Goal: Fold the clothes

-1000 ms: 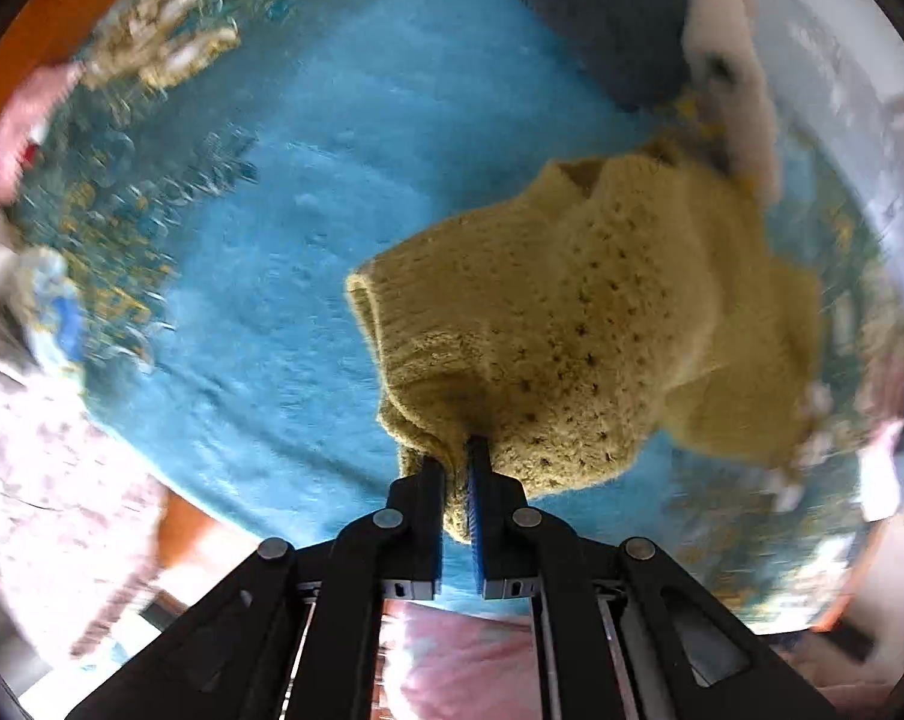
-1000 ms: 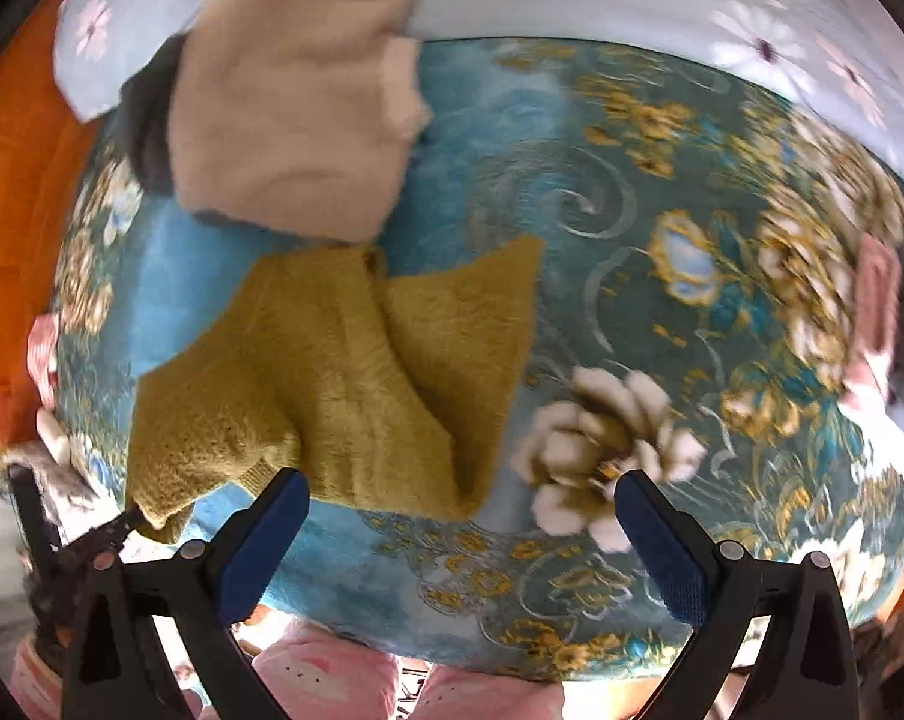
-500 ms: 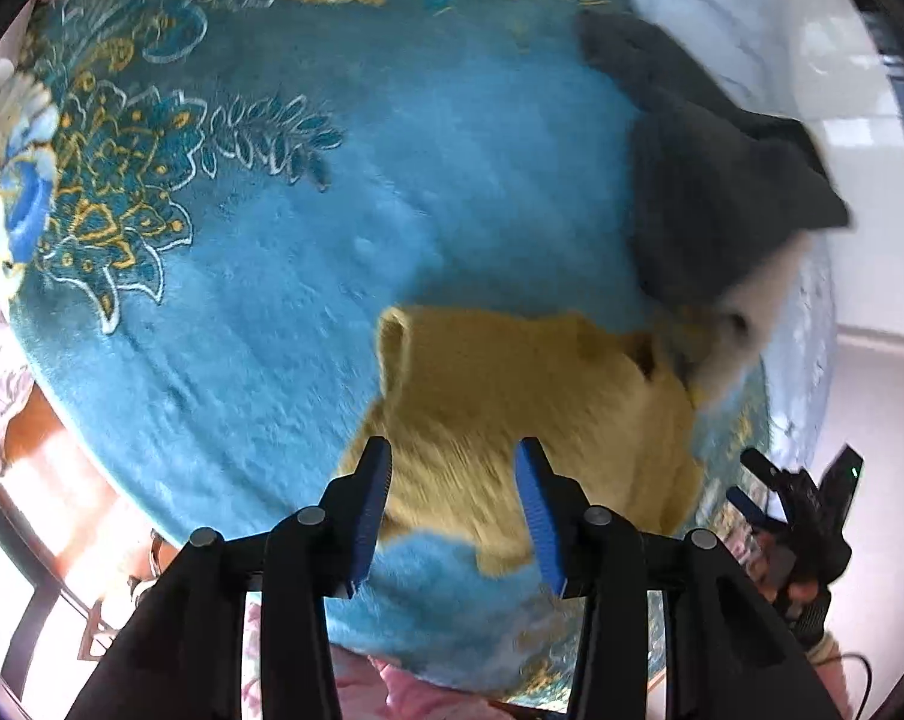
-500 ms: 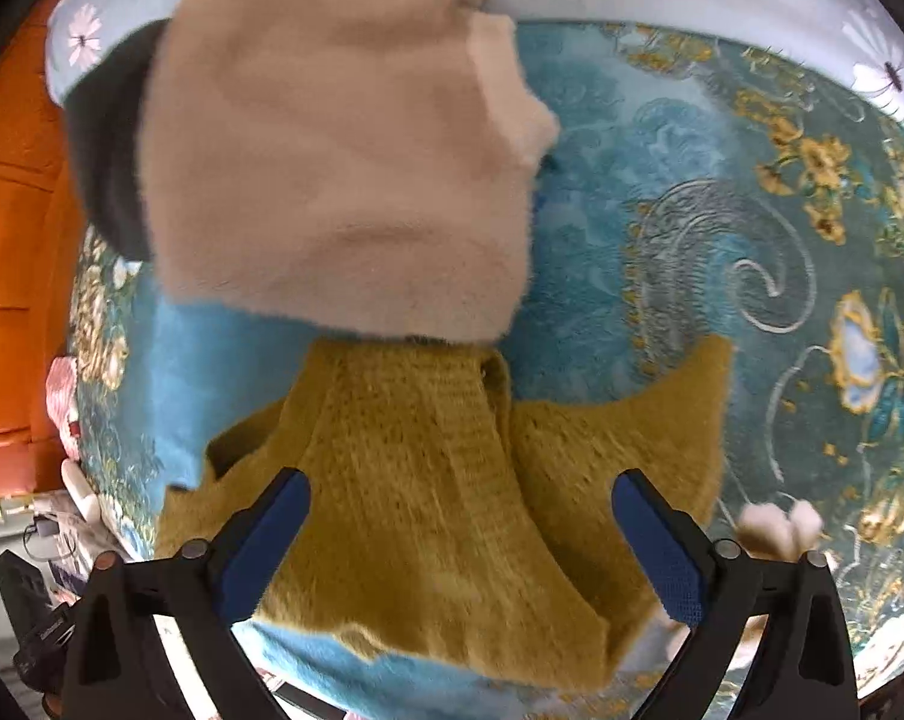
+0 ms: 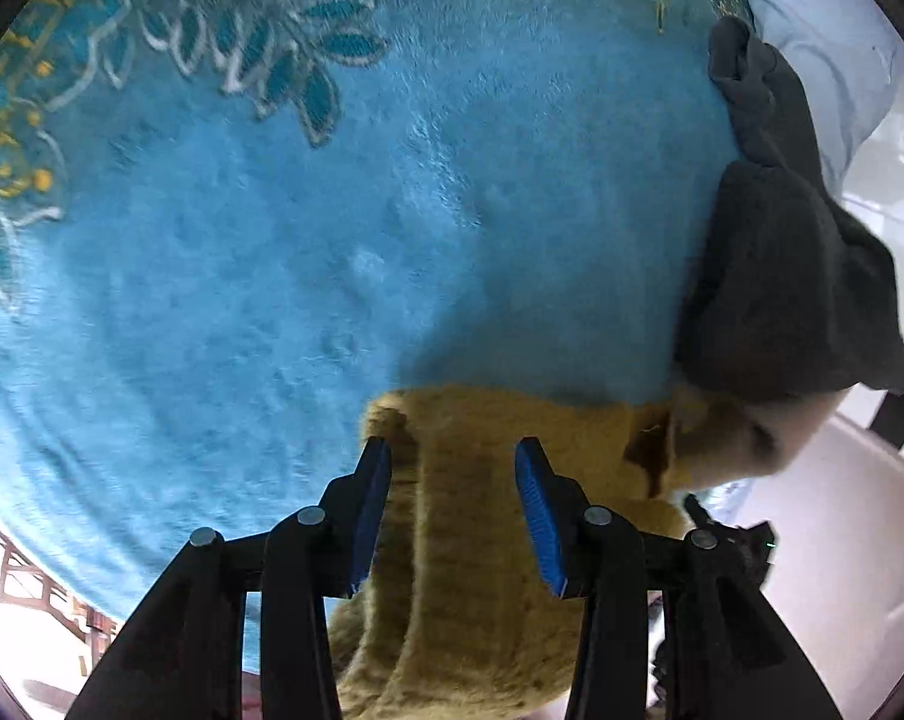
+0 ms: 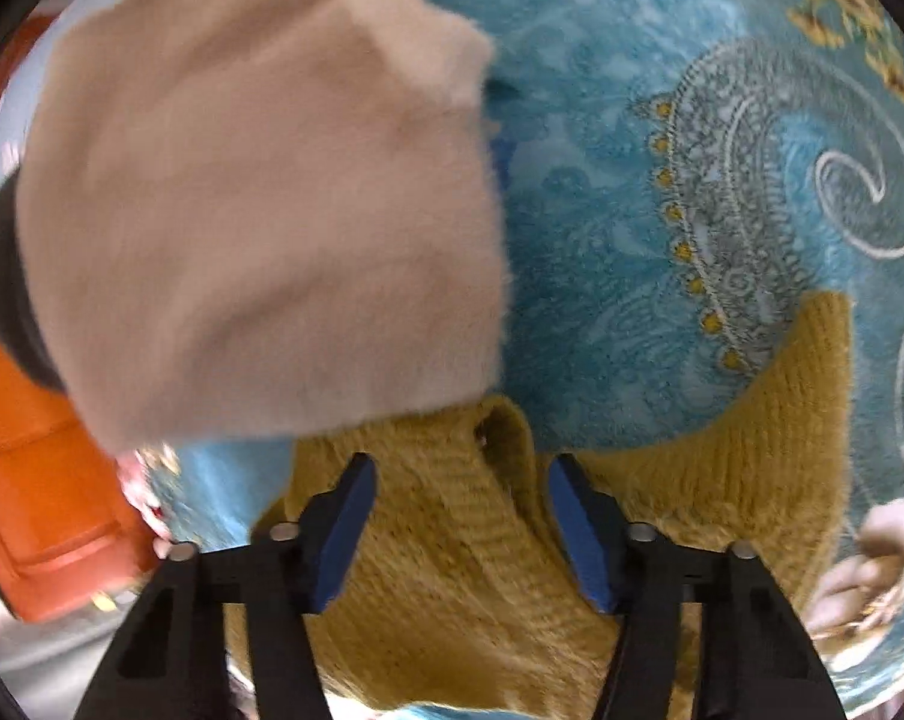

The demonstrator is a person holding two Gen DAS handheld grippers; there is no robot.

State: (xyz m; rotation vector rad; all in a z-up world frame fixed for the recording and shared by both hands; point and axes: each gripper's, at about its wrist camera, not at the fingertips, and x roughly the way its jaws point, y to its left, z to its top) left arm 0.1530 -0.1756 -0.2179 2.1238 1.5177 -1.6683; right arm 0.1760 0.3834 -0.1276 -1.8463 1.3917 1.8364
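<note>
A: Where is the sweater (image 5: 470, 540), and what are the tools doing?

B: The mustard knit sweater lies rumpled on a teal blanket (image 5: 272, 276). Both grippers hover just over the sweater with jaws apart, holding nothing: the left gripper (image 5: 452, 504) near its rolled edge, the right gripper (image 6: 461, 531) over a raised ridge.

A: What could go wrong?

B: A beige garment (image 6: 260, 210) overlaps the sweater's far edge, above a dark garment (image 5: 794, 276). Closing there might snag it too. Pinching several layers could bunch the knit rather than make a clean fold.

A: Any writing?

B: No readable label or brand.
</note>
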